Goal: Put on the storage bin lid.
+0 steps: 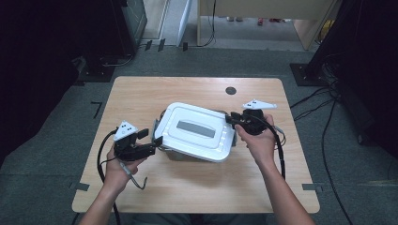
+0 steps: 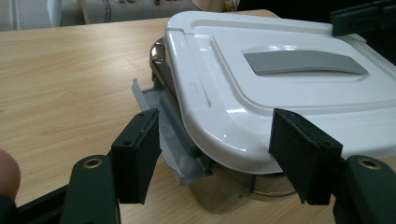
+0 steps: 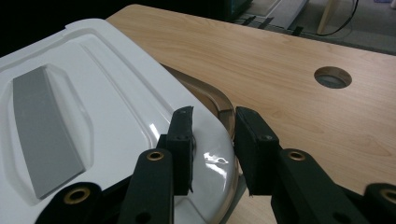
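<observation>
Dim room, grey carpet, cables on the floor around a light wooden table [image 1: 141, 93] with a round cable hole [image 1: 230, 90] near its far edge. A clear container [image 2: 224, 186] with a white lid [image 1: 199, 130] sits about mid-table, slightly toward the near edge; the lid carries a grey inset handle [image 1: 199, 129] and lies skewed on the base, not seated, so a metal part of the base shows at one side.

Left gripper [image 1: 154, 140] is at the lid's left corner, jaws moderately wide and set either side of that corner; the pads do not press on it, judging by the gap in the left gripper view. A grey side latch [image 2: 168, 135] hangs loose just there.

Right gripper [image 1: 233, 119] is at the lid's right rim, jaws narrow, straddling the rim edge; contact looks near but not a firm clamp.

Judgement: both grippers take opposite edges so the lid can be lifted or squared level without tipping.
</observation>
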